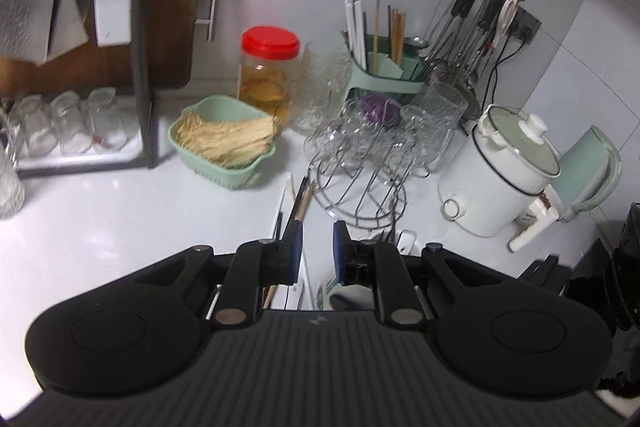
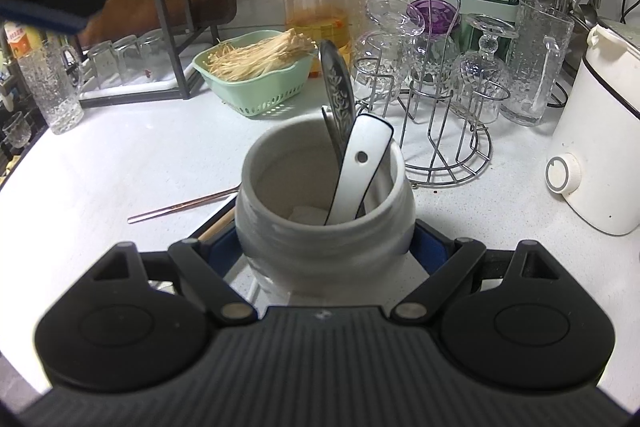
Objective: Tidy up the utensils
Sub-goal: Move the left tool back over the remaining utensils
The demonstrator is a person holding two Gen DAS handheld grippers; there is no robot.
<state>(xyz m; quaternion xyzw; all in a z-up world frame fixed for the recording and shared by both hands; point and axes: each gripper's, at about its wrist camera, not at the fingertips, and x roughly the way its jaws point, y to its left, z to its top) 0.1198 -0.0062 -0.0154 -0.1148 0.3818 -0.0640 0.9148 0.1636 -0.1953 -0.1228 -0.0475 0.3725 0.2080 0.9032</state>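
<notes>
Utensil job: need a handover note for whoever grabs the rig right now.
Right hand-held gripper: clamped on the grey jar, holding it on the counter.
Left hand-held gripper: narrow gap between the jaws, nothing between them, above the loose chopsticks.
Done: patterned metal spoon and white spoon stand in the jar.
Left: chopsticks lying on the counter beside the jar still to go in.

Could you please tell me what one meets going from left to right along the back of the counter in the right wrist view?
Green basket of mushrooms → red-lidded jar → wire rack of glasses → glass mug → white cooker.
</notes>
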